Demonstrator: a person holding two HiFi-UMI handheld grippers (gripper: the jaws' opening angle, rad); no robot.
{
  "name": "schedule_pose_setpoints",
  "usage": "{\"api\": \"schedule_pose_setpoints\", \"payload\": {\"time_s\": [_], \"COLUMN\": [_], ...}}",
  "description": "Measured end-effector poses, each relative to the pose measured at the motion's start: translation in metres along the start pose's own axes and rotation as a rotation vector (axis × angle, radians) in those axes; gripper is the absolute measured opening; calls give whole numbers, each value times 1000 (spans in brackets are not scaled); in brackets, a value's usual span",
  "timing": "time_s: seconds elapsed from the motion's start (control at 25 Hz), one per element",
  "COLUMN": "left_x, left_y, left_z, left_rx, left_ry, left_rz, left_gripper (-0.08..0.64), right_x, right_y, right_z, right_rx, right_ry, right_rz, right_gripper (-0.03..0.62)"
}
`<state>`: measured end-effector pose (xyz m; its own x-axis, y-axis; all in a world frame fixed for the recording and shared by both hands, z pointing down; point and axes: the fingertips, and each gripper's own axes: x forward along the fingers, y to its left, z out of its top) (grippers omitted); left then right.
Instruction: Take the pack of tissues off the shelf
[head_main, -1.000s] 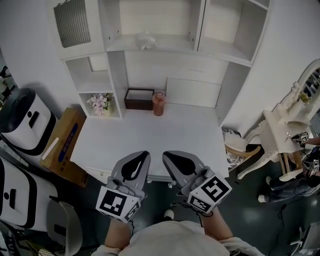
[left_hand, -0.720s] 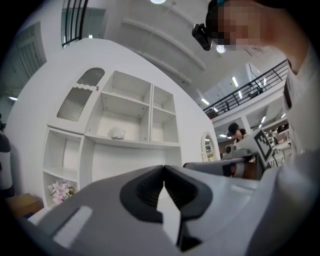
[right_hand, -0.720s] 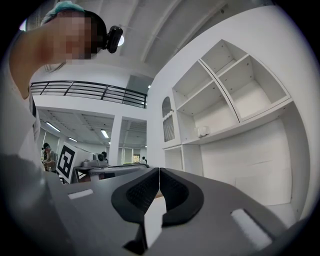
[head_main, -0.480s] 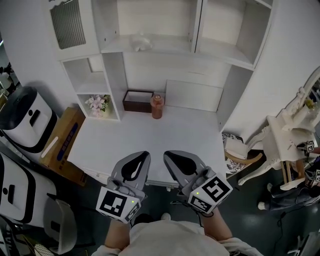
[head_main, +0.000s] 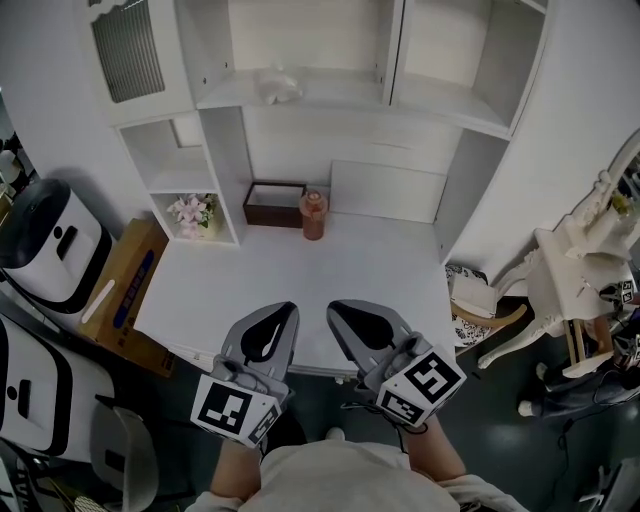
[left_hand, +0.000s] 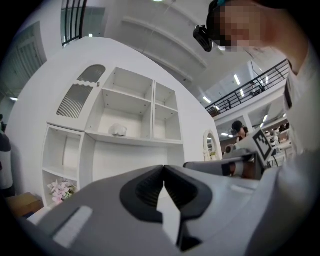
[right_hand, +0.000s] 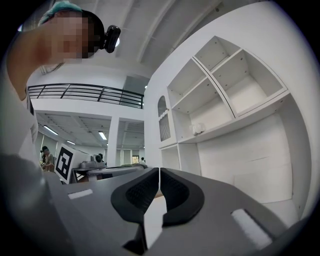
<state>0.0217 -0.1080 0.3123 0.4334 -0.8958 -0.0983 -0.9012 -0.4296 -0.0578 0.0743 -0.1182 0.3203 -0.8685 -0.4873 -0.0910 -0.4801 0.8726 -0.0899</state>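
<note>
Pack of tissues (head_main: 278, 85): white, lying on the open shelf (head_main: 340, 92) high above the worktop's (head_main: 300, 270) back edge.
Progress: apparently not begun. The reach, grasp and lift-off remain.
Left gripper (head_main: 283, 312), right gripper (head_main: 340, 312): at the worktop's near edge, well apart from the pack. Fingers pressed together, nothing between them.
Writing: none legible. Square markers only; the print on the cardboard box (head_main: 125, 290) left of the worktop is too small to read.

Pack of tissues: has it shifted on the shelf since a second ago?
No. The pack of tissues lies at the same spot on the shelf board, left of the divider.
</note>
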Motion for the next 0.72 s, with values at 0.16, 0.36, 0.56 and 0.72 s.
{"api": "schedule_pose_setpoints", "payload": {"time_s": [0.16, 0.36, 0.56, 0.72], "left_x": [9, 18, 29, 39], "left_y": [13, 40, 73, 96], "left_z": [-3, -5, -5, -3], "left_rx": [1, -6, -8, -8], "left_ry": [9, 10, 6, 2], "left_rz": [-26, -50, -84, -115], "left_gripper": [2, 2, 2, 2], "right_x": [13, 38, 69, 91], "right_y": [-8, -17, -23, -30], "right_z": [2, 2, 1, 3], "right_rx": [6, 8, 5, -1], "right_ry": [-8, -12, -13, -14], "right_rz": [-27, -58, -95, -128], "right_gripper": [12, 20, 25, 25]}}
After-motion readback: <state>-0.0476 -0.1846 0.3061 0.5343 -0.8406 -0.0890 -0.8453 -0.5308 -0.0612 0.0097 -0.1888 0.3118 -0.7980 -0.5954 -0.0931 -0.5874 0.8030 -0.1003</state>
